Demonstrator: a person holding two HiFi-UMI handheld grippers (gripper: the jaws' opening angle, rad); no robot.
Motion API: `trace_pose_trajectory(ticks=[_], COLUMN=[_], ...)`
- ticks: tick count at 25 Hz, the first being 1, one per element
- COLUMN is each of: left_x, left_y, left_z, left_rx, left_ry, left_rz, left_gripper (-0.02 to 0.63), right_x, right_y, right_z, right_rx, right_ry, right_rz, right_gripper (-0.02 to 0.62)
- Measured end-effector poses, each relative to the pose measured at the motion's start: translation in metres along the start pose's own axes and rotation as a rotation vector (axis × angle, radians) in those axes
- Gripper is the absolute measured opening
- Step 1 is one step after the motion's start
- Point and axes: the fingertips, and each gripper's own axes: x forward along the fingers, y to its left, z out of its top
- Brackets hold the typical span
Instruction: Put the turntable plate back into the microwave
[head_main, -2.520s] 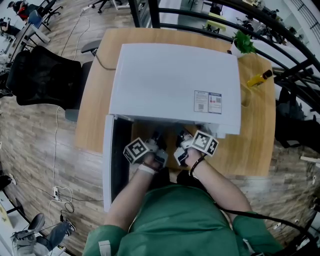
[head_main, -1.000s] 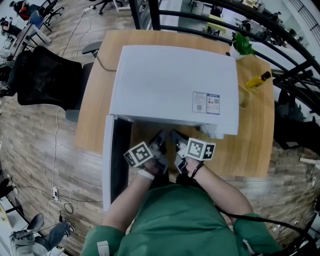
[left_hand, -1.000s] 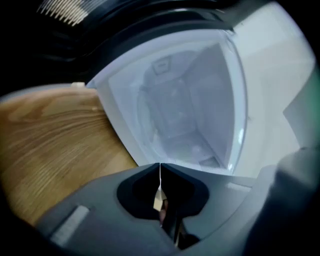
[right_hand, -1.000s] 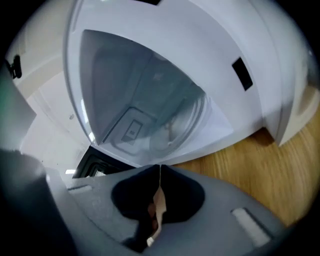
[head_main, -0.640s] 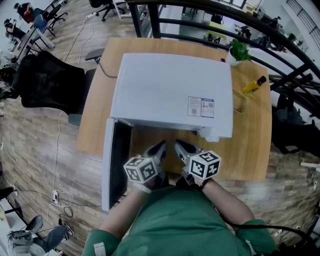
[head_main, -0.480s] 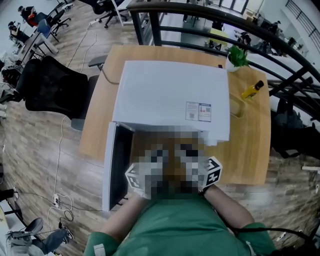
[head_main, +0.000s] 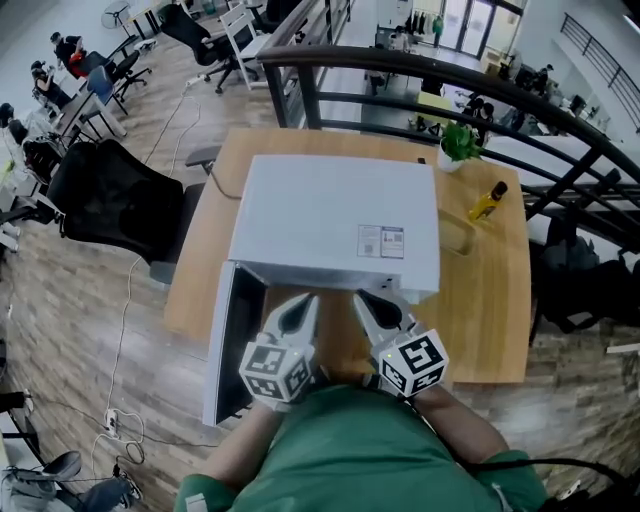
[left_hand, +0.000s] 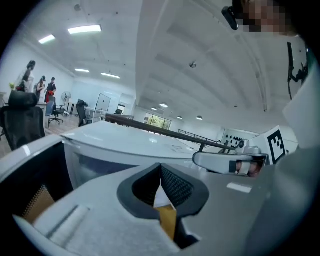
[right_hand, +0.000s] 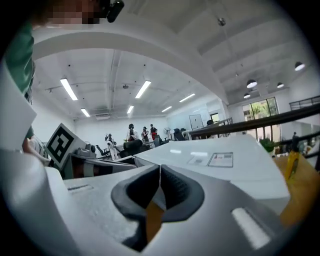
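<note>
Whereas a second ago they sat low at the microwave's (head_main: 335, 215) mouth, left gripper (head_main: 303, 300) and right gripper (head_main: 366, 298) now hover higher, near it, jaws shut, empty; door (head_main: 232, 340) open left; plate hidden.

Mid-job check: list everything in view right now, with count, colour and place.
microwave: 1, white, middle of the table
microwave door: 1, dark inside, swung open at the left
table: 1, light wood, under the microwave
plant: 1, green, far right corner of the table
bottle: 1, yellow, right of the microwave
office chair: 1, black, left of the table
railing: 1, black, behind the table
turntable plate: none in view
left gripper: 1, grey, shut, empty
right gripper: 1, grey, shut, empty
</note>
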Motion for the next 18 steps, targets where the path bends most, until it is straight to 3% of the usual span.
trace_pose_trajectory(ticks=[5,9,18], left_x=[-0.016,-0.027,-0.046], left_y=[-0.006,-0.017,-0.018], left_z=[0.038,0.065,0.084], left_rx=[0.094,0.142,0.22], left_ry=[-0.09,-0.153,-0.199], left_rz=[0.018,0.015,0.056], left_gripper=[0.012,0.012,0.012], right_x=[-0.017,-0.026,-0.035], right_y=[0.0,0.004,0.013], right_z=[0.042,0.071,0.086], right_rx=[-0.119,-0.149,-0.207], right_ry=[-0.092,-0.146,-0.182], right_rz=[-0.027,-0.028,-0.044], right_gripper=[0.011,0.011,0.011])
